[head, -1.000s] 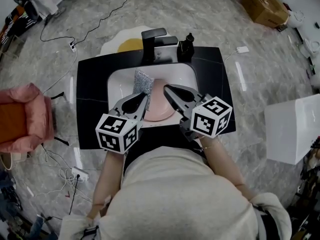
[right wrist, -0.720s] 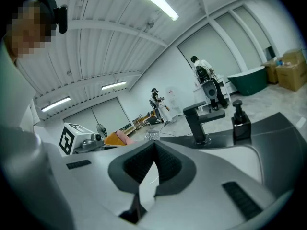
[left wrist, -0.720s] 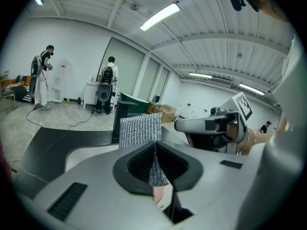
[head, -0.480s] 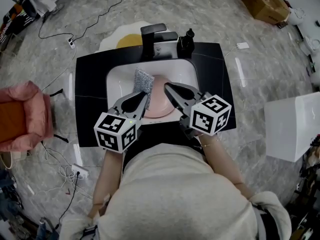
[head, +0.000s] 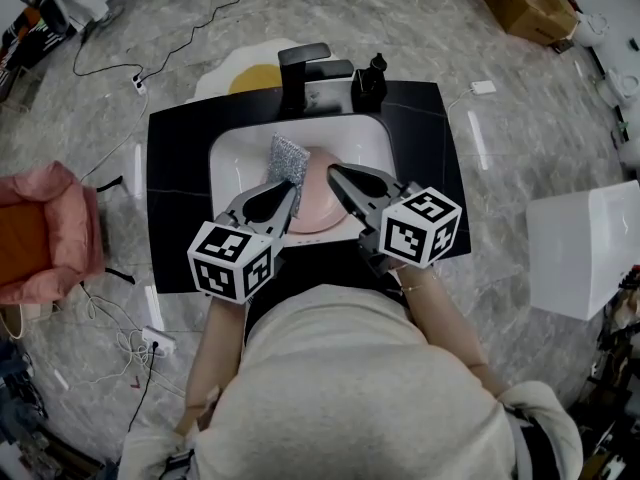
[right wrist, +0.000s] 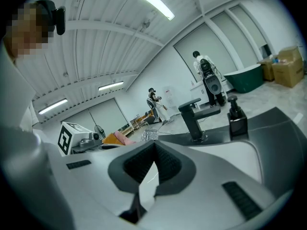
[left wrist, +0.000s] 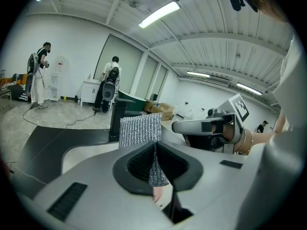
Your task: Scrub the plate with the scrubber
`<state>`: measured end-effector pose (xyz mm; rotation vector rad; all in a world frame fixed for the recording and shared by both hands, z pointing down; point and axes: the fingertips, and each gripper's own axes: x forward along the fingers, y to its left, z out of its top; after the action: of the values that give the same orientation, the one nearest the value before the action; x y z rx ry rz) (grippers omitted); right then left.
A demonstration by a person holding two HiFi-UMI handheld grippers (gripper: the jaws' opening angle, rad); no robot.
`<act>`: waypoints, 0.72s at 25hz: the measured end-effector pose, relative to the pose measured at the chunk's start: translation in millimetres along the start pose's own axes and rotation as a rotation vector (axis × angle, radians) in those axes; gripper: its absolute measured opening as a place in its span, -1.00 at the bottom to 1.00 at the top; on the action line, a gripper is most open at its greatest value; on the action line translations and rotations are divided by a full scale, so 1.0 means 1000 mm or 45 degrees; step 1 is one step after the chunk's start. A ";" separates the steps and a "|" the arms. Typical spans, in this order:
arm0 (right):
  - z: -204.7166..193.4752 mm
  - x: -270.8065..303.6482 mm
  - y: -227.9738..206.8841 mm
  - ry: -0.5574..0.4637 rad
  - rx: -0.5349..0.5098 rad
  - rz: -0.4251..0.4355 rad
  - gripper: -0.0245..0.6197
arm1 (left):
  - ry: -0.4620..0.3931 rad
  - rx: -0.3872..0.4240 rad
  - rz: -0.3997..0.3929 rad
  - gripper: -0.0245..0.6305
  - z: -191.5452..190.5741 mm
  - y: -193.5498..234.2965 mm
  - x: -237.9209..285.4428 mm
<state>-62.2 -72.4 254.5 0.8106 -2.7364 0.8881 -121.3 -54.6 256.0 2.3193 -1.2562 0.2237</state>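
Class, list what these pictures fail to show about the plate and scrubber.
- Head view: the near half of the plate, behind the left gripper and right gripper.
- Left gripper view: whether the scrubber touches the plate; its jaws cover the contact.
- Right gripper view: the plate, blocked by that gripper's own body.

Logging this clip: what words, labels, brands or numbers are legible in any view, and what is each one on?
No text can be read in any view.
Left marker cube and right marker cube: black-and-white square patterns only, no words or numbers.
Cardboard box: any print is too small to read.
Soap dispenser: no legible label.
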 end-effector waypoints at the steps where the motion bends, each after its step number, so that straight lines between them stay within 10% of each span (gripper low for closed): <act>1: 0.000 0.000 0.000 0.003 -0.002 0.001 -0.91 | 0.000 -0.002 -0.001 -0.81 0.000 0.000 0.000; 18: -0.008 0.008 0.003 0.038 0.008 0.025 -0.91 | 0.008 -0.029 0.010 -0.81 -0.004 0.005 -0.004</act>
<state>-70.9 -68.8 262.1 0.7666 -2.7215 0.9051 -126.8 -51.9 259.7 2.2932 -1.2589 0.2181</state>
